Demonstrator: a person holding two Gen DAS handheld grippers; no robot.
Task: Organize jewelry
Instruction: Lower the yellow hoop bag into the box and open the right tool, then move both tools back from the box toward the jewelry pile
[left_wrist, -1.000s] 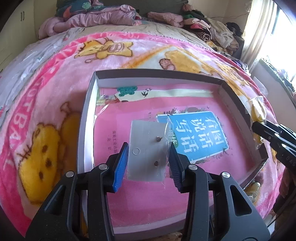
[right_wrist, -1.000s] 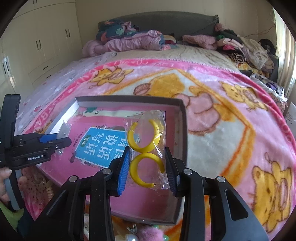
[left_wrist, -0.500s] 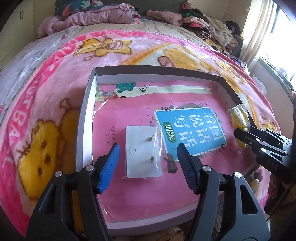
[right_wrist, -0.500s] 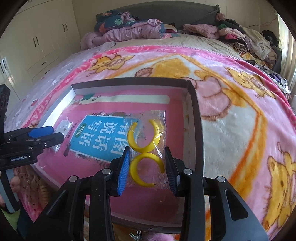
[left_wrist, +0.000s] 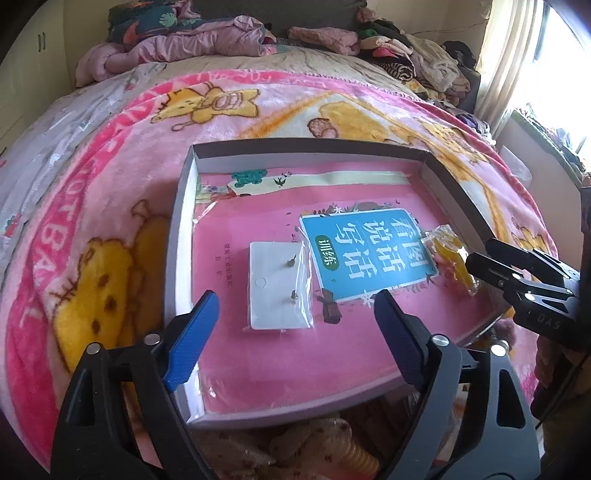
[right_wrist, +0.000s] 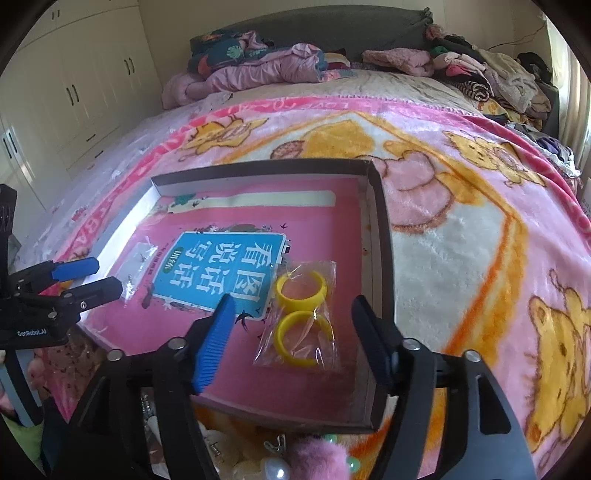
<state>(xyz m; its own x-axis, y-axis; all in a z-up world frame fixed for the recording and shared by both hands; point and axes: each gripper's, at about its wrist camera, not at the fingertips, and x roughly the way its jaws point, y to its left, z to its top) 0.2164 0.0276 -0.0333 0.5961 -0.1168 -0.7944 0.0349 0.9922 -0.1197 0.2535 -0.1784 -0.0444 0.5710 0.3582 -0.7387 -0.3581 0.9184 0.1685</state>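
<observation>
Both grippers have let go since a second ago: from the left wrist, the left gripper (left_wrist: 295, 325) gapes over the white earring card (left_wrist: 277, 291) lying in the grey box (left_wrist: 177, 236) on a pink book. From the right wrist, the right gripper (right_wrist: 295, 332) stands apart around the bagged yellow hoops (right_wrist: 301, 314) by the box's right wall, on a pink cartoon blanket (right_wrist: 461, 240) with clothes piled beyond.

A bed covered by a pink cartoon-bear blanket (left_wrist: 122, 236) fills the view. A shallow grey-walled box (left_wrist: 177, 236) rests flat on the blanket at centre. Toward twelve o'clock, a heap of crumpled pink quilts (right_wrist: 255, 68) lies at the headboard; toward one o'clock, a pile of folded clothes (right_wrist: 495, 79).
</observation>
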